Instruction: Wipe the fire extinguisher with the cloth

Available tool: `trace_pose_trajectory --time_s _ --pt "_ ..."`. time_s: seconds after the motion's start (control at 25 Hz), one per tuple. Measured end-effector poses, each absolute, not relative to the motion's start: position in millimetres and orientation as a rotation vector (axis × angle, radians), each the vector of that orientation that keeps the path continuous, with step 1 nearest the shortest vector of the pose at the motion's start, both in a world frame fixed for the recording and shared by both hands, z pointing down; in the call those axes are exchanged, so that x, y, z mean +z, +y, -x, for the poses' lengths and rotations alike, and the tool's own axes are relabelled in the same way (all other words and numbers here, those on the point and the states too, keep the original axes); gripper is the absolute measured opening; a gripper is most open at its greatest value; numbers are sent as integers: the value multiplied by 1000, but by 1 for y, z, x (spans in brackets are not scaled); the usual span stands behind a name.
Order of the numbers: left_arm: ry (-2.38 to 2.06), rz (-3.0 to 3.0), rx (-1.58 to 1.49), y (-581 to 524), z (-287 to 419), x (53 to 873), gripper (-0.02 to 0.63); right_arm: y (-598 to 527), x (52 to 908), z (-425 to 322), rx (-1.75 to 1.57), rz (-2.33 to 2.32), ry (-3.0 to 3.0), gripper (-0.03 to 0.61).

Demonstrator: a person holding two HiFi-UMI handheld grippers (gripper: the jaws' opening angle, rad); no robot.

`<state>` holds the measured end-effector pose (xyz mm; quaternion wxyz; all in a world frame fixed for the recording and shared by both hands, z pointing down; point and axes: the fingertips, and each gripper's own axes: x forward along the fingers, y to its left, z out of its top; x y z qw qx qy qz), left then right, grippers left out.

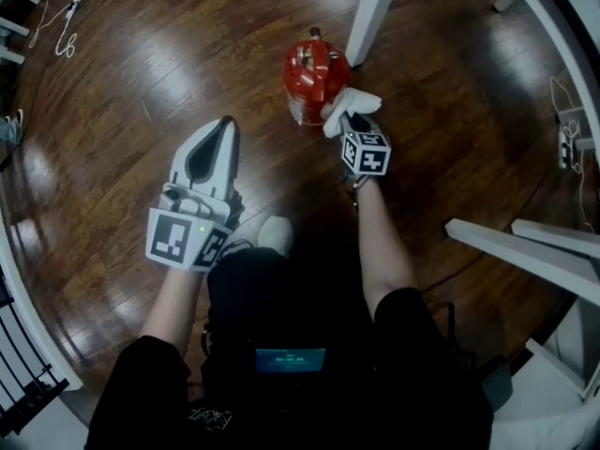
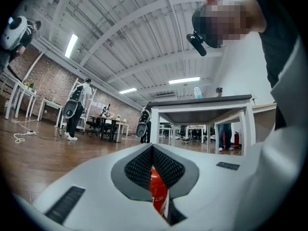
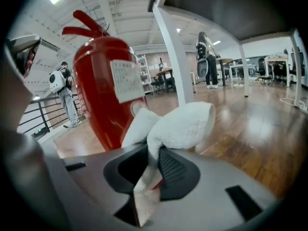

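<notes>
The left gripper's (image 2: 153, 147) white jaws meet at their tips and clamp nothing. Through the slot between the dark ribbed pads (image 2: 169, 170) a strip of the red fire extinguisher (image 2: 159, 192) shows beyond. Farther off stands a white-legged table (image 2: 199, 103) with a bottle (image 2: 197, 91) and a cup (image 2: 219, 91) on its dark top. At far left a person with a backpack (image 2: 78, 107) stands on the wooden floor (image 2: 43, 160), and a white cable (image 2: 21, 136) lies near the left edge.
</notes>
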<state>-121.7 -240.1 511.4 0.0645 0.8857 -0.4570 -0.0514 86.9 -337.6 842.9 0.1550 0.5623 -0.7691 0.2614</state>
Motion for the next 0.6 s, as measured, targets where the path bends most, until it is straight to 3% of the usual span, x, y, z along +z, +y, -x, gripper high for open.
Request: trace_pose_trajectory --time_s 0.28,0.6 --pt "-1389 -2667 -138 -234 128 512 0 -323 860 -88 819 -1602 -2158 75" --pt "-1396 -2658 -194 -225 120 502 0 -315 689 -116 551 -1877 -2515 76"
